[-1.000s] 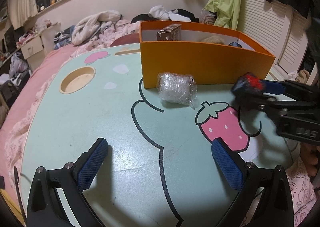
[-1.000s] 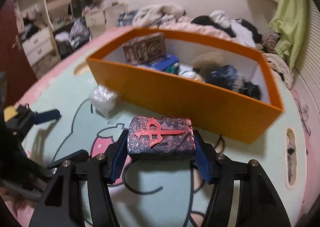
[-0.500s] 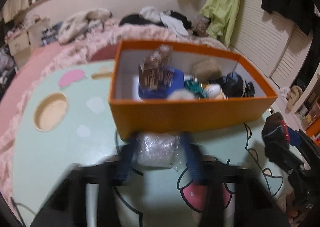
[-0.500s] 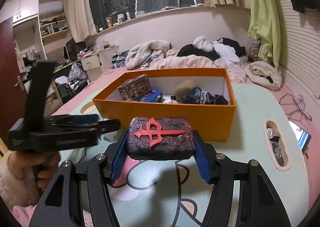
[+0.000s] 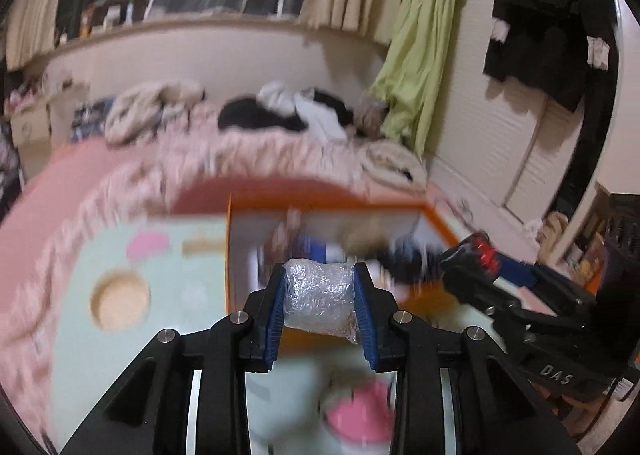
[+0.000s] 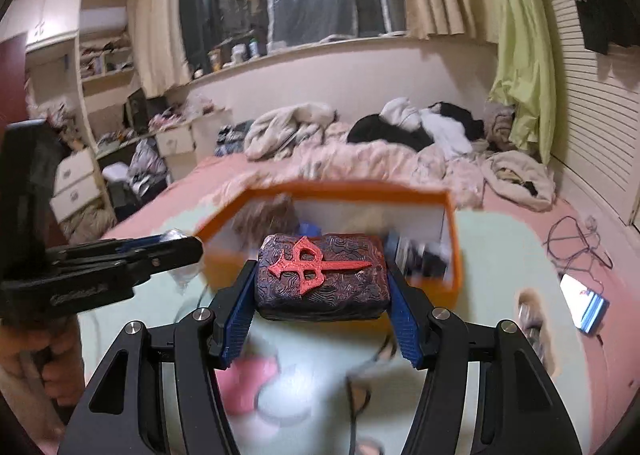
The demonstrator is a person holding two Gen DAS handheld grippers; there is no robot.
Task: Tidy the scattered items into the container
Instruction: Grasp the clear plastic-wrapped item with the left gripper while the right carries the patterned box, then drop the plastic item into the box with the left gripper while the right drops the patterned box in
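The wrapped bundle (image 5: 318, 297) sits low centre in the left wrist view, pinched between the blue pads of the left tongs (image 5: 320, 309), which are closed nearly all the way onto it; its crinkled plastic bulges a little above the pads and a loose corner hangs at the lower right. Its long axis appears to run across the frame from pad to pad, though the wrap hides the true shape. In the right wrist view the dark box (image 6: 322, 277) is clamped at its two short ends by the right tongs (image 6: 322, 315), set about half open to fit it; its long axis lies left to right, and the red emblem on its lid points its tip toward the right of the frame. Both loads hang above the worktop (image 6: 500, 251), in front of the orange bin (image 6: 454, 251), whose near wall lies just behind each load (its contents are too smeared to name). To do this step well, I would carry each load over the near wall before letting go, aim for the bare patches of the bin floor, and keep the two tongs apart, since they stand close side by side. The bundle looks soft, so a gentle release from low down should do. A bed (image 6: 360, 163) heaped with clothes lies beyond.
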